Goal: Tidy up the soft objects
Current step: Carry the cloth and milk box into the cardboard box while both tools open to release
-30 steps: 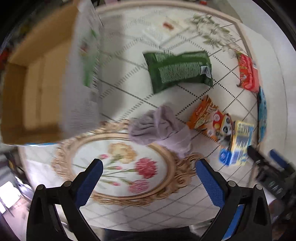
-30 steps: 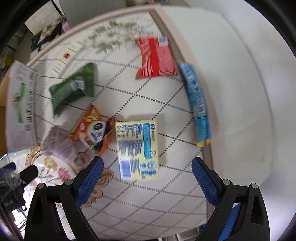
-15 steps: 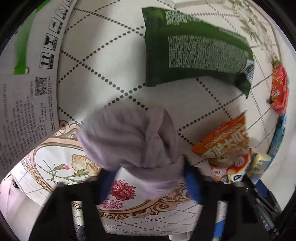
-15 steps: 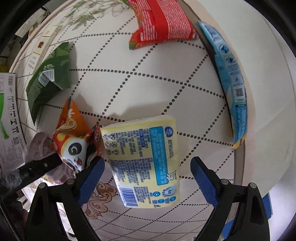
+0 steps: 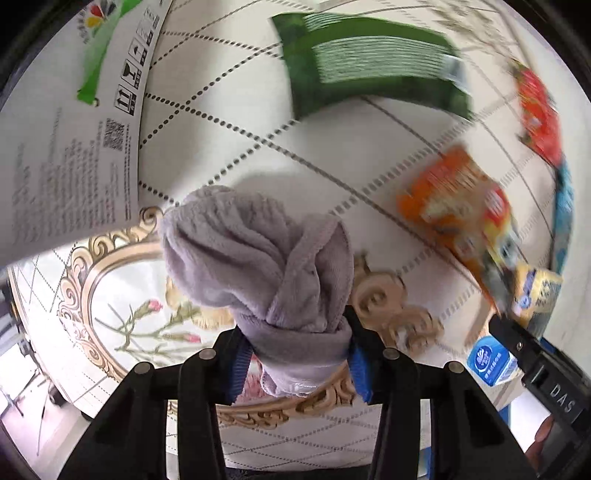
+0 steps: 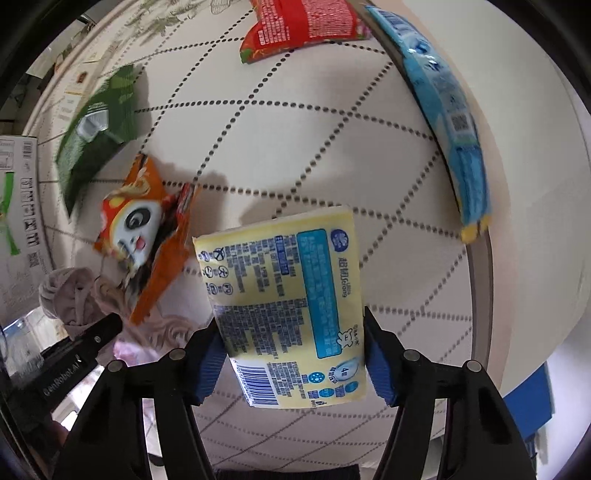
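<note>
My left gripper (image 5: pixel 295 354) is shut on a crumpled lilac cloth (image 5: pixel 258 258), lifted a little off the patterned tablecloth (image 5: pixel 229 155). My right gripper (image 6: pixel 291 358) is shut on a yellow and blue tissue pack (image 6: pixel 288 295), its blue pads pressing both long sides. The cloth also shows at the left of the right wrist view (image 6: pixel 70 295). The tissue pack shows at the right edge of the left wrist view (image 5: pixel 535 291).
A green snack bag (image 5: pixel 369 70), an orange panda snack bag (image 6: pixel 144 236), a red snack bag (image 6: pixel 303 26) and a blue packet (image 6: pixel 443 103) lie on the table. A printed cardboard box flap (image 5: pixel 66 155) stands at the left. The table's edge runs along the right.
Both grippers came down and closed: the left on the lilac cloth, the right on the tissue pack. The cloth now hangs gathered between the left pads.
</note>
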Tool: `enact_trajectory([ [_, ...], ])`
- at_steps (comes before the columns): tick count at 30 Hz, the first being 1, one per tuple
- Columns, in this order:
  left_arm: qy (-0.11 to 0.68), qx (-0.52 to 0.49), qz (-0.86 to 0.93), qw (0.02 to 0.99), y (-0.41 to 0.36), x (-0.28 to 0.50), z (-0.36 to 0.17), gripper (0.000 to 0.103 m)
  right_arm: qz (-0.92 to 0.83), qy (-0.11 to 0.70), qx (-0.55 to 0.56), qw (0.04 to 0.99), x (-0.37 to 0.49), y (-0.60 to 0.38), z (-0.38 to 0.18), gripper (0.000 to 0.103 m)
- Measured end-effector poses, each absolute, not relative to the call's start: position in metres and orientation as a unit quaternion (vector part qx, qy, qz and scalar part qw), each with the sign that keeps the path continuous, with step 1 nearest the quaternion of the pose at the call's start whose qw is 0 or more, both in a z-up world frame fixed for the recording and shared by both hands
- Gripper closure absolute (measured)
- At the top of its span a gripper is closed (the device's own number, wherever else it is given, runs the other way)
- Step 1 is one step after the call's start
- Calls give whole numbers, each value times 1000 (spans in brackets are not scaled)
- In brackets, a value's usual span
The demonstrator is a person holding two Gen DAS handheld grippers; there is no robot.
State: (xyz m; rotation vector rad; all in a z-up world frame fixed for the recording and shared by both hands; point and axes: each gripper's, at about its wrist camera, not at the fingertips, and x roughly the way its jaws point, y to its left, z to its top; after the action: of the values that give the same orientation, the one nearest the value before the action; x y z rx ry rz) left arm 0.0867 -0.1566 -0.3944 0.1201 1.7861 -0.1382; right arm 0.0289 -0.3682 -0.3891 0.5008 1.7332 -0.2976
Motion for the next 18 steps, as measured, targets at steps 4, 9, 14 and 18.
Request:
enact_trajectory([
  [4,755,62,-105,644,-160,48,-351,61,-106,735,228,630,6,-360,-357,35],
  [9,700,46,-148,697,-143,18,-265,61,-64,706,226,668,0,-338,-300,35],
  [14,646,25,-146,749,-91,61,-166,61,-2,671,215,710,49,-302,-206,35],
  [18,613,11,-127,780,-45,97,-129,61,54,651,201,730,91,-253,-169,35],
])
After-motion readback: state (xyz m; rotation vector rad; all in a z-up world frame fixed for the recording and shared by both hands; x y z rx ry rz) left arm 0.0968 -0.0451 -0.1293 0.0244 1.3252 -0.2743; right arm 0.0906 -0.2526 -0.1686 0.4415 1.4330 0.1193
